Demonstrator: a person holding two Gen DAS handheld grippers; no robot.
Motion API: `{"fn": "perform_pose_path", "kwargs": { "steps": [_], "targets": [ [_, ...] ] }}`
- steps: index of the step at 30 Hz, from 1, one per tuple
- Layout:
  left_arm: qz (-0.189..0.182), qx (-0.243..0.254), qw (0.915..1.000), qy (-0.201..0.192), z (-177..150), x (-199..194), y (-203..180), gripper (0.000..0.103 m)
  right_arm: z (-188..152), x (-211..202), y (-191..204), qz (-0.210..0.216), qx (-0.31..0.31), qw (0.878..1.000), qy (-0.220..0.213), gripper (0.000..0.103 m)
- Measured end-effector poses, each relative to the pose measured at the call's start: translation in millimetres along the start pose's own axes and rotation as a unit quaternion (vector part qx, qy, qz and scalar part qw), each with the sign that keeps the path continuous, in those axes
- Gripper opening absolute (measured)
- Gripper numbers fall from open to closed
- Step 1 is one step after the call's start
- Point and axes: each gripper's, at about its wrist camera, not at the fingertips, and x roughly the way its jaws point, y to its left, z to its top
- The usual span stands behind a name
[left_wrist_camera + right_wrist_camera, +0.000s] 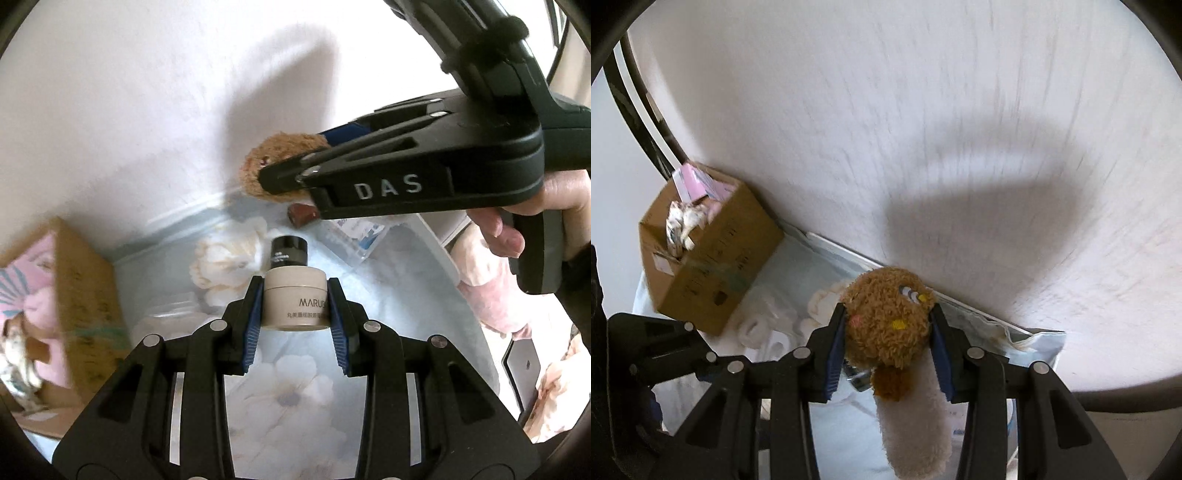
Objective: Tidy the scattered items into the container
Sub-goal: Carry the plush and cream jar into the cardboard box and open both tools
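Note:
My left gripper (295, 306) is shut on a beige cream jar (295, 301) with a MARUBI label, held above the floral cloth. My right gripper (888, 332) is shut on a brown plush toy (886, 317) with a pale plush body hanging below it. The right gripper and its toy (266, 166) also show in the left wrist view, up and to the right of the jar. A cardboard box (709, 254) with pink and white items inside stands at the far left against the wall; it shows blurred in the left wrist view (85, 291).
A black-capped bottle (290, 251) stands beyond the jar. A cream fluffy item (229, 258), a dark red object (303, 216) and a clear plastic case (358, 236) lie on the cloth. White rolled items (757, 328) lie by the box. The white wall (886, 129) is close behind.

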Motion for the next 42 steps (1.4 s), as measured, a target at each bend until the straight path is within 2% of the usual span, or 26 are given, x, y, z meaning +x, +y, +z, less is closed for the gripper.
{"fn": "perform_pose_path", "kwargs": {
  "steps": [7,9,14,19,23,32,37,42],
  "targets": [
    [0.002,0.011,0.9998,-0.019,6,-51,23,0.030,28,-36,9,-0.005,0.001,1.000,-0.020,0.038],
    [0.002,0.010,0.9996,-0.025,17,-60,36,0.030,33,-51,19,-0.006,0.001,1.000,-0.025,0.038],
    [0.011,-0.001,0.9993,-0.035,8,-84,75,0.030,51,-69,59,-0.003,-0.009,0.999,-0.042,0.038],
    [0.035,-0.021,0.9978,-0.052,0,-138,123,0.030,70,-73,103,0.006,-0.019,0.999,-0.050,0.038],
    [0.056,-0.040,0.9960,-0.057,-11,-148,158,0.030,84,-74,136,0.029,-0.025,0.998,-0.054,0.038],
    [0.103,-0.099,0.9878,-0.061,-39,-176,253,0.030,109,-41,204,0.068,-0.039,0.996,-0.039,0.038],
    [0.115,-0.162,0.9793,-0.040,-53,-164,302,0.030,117,-12,235,0.068,-0.034,0.997,-0.022,0.038],
    [0.124,-0.187,0.9742,-0.028,-66,-152,332,0.030,117,17,254,0.066,-0.008,0.998,-0.013,0.038]
  ]
}}
